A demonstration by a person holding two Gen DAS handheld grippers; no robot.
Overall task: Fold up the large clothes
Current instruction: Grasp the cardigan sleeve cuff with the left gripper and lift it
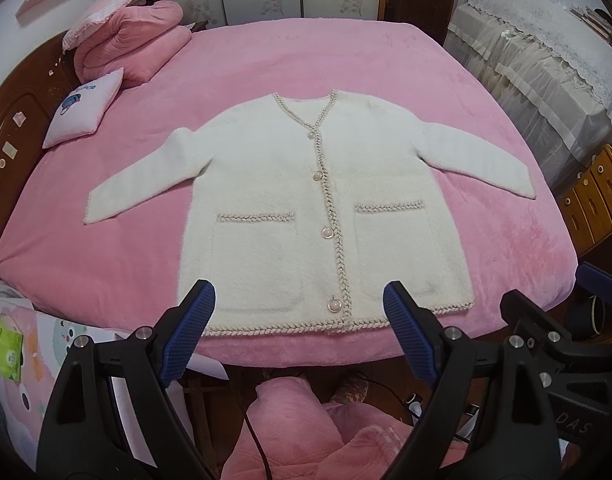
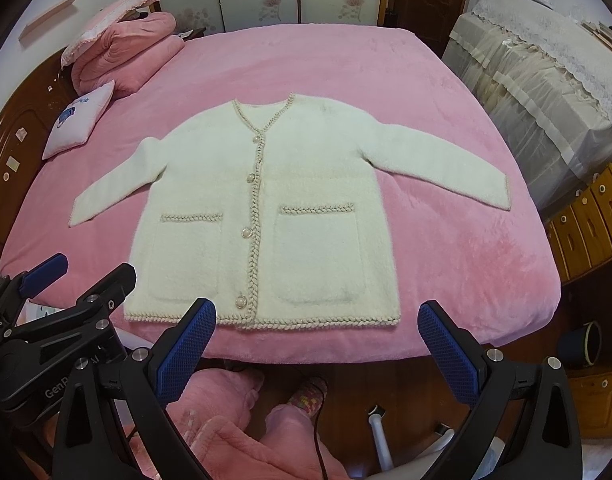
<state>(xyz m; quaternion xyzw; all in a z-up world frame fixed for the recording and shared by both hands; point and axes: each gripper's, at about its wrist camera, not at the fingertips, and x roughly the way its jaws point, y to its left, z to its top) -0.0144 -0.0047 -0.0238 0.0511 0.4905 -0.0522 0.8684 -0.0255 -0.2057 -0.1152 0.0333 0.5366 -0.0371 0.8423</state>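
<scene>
A white fluffy cardigan [image 1: 306, 200] [image 2: 262, 208] with braided trim, two pockets and several pearl buttons lies flat and buttoned on the pink bed [image 1: 345, 60] [image 2: 325, 68], both sleeves spread out to the sides. My left gripper [image 1: 300, 300] hangs open above the hem near the front edge of the bed, nothing between its blue pads. My right gripper [image 2: 317, 316] is also open, over the hem's right part, empty. Each gripper shows at the edge of the other's view: the right one [image 1: 597, 280], the left one [image 2: 46, 268].
A folded pink quilt [image 1: 126, 40] with a pillow on top and a small cushion [image 1: 82, 108] sit at the bed's far left by the wooden headboard. A lace-covered cabinet [image 2: 545, 80] and wooden drawers [image 2: 585, 220] stand right. The person's pink-clad legs [image 2: 226, 420] are below.
</scene>
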